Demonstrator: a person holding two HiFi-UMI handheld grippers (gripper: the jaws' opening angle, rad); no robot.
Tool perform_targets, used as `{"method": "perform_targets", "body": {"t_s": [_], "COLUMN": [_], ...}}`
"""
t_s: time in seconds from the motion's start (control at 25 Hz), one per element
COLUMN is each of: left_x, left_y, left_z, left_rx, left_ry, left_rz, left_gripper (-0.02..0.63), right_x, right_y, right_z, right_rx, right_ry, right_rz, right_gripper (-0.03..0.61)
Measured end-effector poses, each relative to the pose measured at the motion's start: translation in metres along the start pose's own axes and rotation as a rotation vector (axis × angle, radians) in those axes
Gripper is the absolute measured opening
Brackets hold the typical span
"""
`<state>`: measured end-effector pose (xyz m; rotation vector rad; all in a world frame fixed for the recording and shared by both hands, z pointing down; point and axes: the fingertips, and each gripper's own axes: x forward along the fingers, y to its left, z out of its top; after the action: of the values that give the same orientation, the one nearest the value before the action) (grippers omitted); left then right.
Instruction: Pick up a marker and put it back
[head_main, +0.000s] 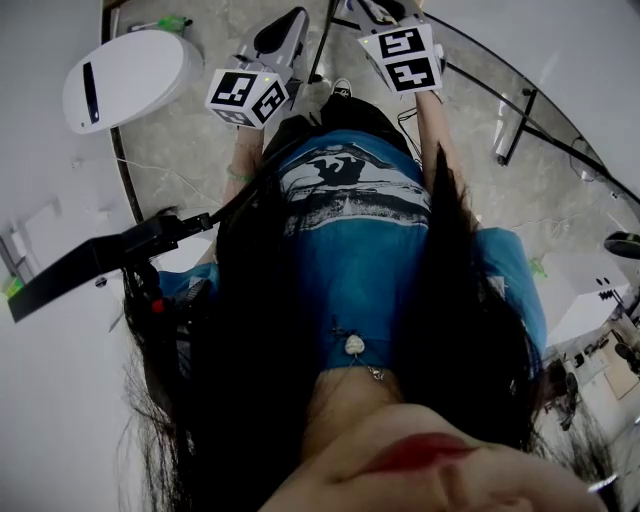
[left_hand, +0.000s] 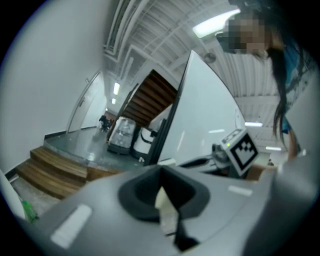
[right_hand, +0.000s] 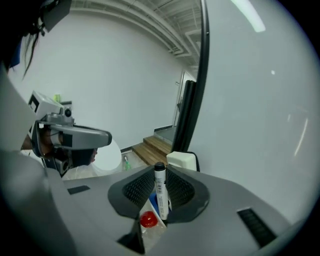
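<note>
A white marker (right_hand: 160, 189) with a black cap stands upright between the pads of my right gripper (right_hand: 159, 192), which is shut on it. A red button (right_hand: 148, 219) and a blue part show just below it. My left gripper (left_hand: 162, 197) is shut, with only its cream pad showing and nothing held. In the head view both grippers are held up in front of the person's blue shirt (head_main: 365, 230): the left gripper (head_main: 280, 35) with its marker cube (head_main: 246, 96), the right gripper (head_main: 378, 10) with its cube (head_main: 405, 56).
A round white table (head_main: 130, 75) stands at the upper left, a green bottle (head_main: 175, 22) behind it. A black bar (head_main: 100, 260) juts in from the left. A whiteboard (left_hand: 205, 120) and wooden steps (left_hand: 50, 170) face the left gripper.
</note>
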<state>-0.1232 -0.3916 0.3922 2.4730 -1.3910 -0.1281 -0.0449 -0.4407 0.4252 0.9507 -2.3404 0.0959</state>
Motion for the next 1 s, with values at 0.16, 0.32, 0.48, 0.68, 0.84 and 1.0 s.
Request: {"method": "perform_targets", "body": {"t_s": [0.16,0.32,0.48,0.68,0.84,1.0], "left_x": [0.002,0.004,0.008,0.006,0.005,0.006], "left_y": [-0.006,-0.015,-0.025,-0.034,-0.038,-0.044], "left_z": [-0.001,-0.002,-0.005,-0.009,-0.015,-0.018], "left_rx": [0.004,0.003,0.006,-0.001,-0.001,0.032], "left_ry": [0.003,0.009,0.019,0.031,0.049,0.074], "left_rz": [-0.023,-0.053,-0.092,-0.133,-0.159,-0.177], "left_gripper": [0.002,0.002,0.003,0.003,0.002,0.002], "right_x": [-0.019,-0.045,-0.075,-0.112,-0.132,-0.143], "right_y": [-0.018,-0.034,-0.047,-0.055,-0.056,-0.058], "right_z": [0.006,0.018,0.029,0.040,0.043,0.044], "right_rx": [0.110,0.204,0.262,0.292,0.298,0.308], "right_ry": [-0.071,-0.176,-0.277,-0.374,-0.407,-0.425], "right_rz": [-0.052,-0.099,-0.151,-0.210,-0.249,-0.271], "right_gripper": [0.072,0.071,0.069,0.069,0.069,0.069]}}
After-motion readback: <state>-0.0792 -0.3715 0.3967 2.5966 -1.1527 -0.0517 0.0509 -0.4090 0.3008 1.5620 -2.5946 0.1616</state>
